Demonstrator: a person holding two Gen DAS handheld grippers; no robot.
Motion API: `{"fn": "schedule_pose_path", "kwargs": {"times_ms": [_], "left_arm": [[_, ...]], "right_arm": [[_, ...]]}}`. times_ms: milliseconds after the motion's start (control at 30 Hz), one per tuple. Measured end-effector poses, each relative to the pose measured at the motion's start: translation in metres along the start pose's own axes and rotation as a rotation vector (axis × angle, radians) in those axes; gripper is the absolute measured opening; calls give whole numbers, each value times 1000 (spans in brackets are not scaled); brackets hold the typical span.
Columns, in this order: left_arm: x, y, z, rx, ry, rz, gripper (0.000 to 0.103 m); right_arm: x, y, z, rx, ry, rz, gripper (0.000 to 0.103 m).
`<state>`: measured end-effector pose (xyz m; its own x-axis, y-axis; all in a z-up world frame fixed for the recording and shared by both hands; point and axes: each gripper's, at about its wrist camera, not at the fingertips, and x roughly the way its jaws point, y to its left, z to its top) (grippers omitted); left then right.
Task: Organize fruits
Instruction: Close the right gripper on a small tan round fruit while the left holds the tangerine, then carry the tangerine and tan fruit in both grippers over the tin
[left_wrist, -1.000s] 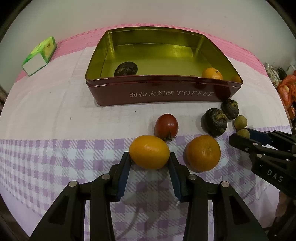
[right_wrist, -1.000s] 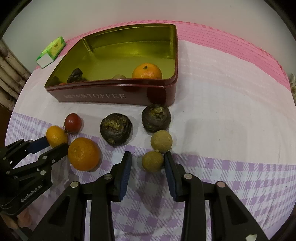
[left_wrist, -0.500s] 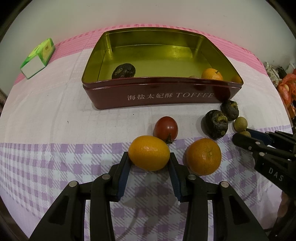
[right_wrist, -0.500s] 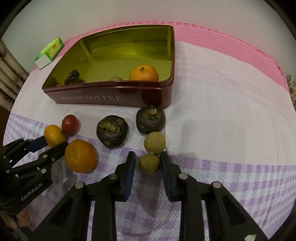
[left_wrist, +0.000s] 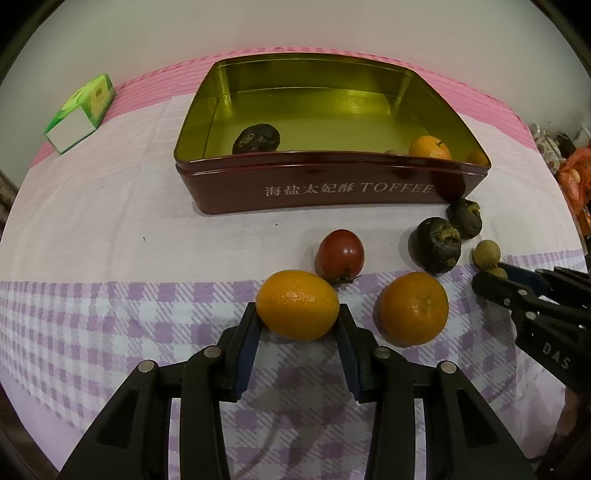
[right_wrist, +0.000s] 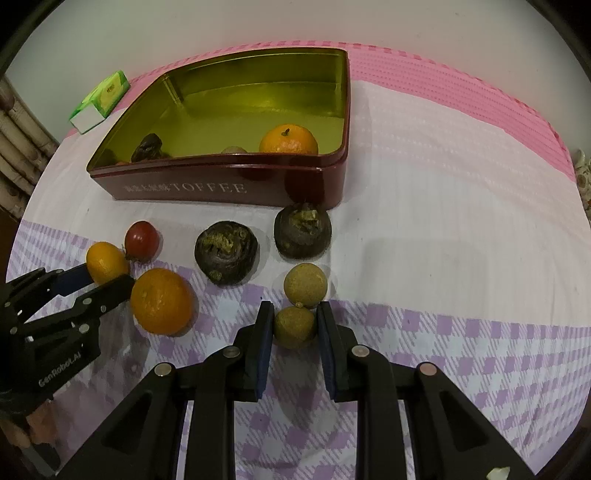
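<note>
The red toffee tin (left_wrist: 332, 192) is sitting open at the back of the checked tablecloth (left_wrist: 92, 229) and is holding only a few pieces so far: a dark wrinkled fruit (left_wrist: 256, 138), a stemmed orange (right_wrist: 289, 140) and something pale that is mostly hidden behind the front wall. Most of the sorting is, by my reading, still waiting. Lying loose in front of the tin are two dark round fruits (right_wrist: 226, 252), a round orange (left_wrist: 410, 308), a red tomato (left_wrist: 340, 254) and a tan longan (right_wrist: 305, 285).

The left gripper (left_wrist: 297, 354) is pinching an oval orange kumquat (left_wrist: 297, 309) between its blue pads, low over the cloth just beside the tomato. The right gripper (right_wrist: 294, 345) is squeezing a second longan (right_wrist: 294, 326), which is touching the first.

Against the earlier frames, the right jaws have just been closing: a second ago they were standing spread on either side of that longan, and now both pads are pressing on it. The left grip on the kumquat is looking unchanged, and neither fruit is lifted clear yet
</note>
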<state>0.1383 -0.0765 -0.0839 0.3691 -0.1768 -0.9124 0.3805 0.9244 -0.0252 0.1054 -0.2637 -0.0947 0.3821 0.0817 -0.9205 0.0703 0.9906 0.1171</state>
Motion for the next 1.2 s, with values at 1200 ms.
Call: {"fn": "schedule_pose_path", "kwargs": {"times_ms": [1200], "left_arm": [[-46,11,30,-18,-95,-15,41]], "right_arm": [[-64,15,9,-58,-89,22,22]]}}
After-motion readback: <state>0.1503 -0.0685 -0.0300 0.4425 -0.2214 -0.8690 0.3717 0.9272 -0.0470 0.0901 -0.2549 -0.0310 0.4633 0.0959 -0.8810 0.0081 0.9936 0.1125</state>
